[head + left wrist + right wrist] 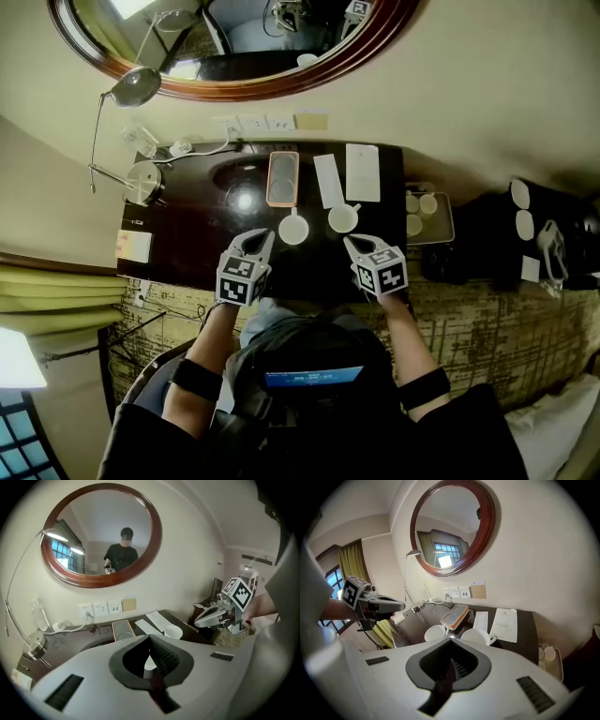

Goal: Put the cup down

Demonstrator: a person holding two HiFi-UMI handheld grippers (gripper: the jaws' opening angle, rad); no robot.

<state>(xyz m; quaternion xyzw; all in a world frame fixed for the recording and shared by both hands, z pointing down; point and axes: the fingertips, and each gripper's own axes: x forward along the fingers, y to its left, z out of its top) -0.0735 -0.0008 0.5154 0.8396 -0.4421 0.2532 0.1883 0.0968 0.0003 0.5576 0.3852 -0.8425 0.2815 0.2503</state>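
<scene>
Two white cups stand on the dark table [187, 234]. The left cup [293, 228] [435, 632] sits just beyond the tip of my left gripper [262, 236], apart from it. The right cup [343, 217] [172, 631] [480, 636] has a handle and stands just past my right gripper [350, 243]. Both grippers hover near the table's front edge, shut with nothing between their jaws. In the left gripper view, part of the left cup [150, 663] shows below the closed jaws.
An orange-rimmed flat case [282, 178] and two white paper sheets [328, 180] [363, 172] lie behind the cups. A tray [444, 231] with small cups is at the right. A desk lamp [137, 86], wall sockets [253, 123] and an oval mirror [281, 89] are at the back.
</scene>
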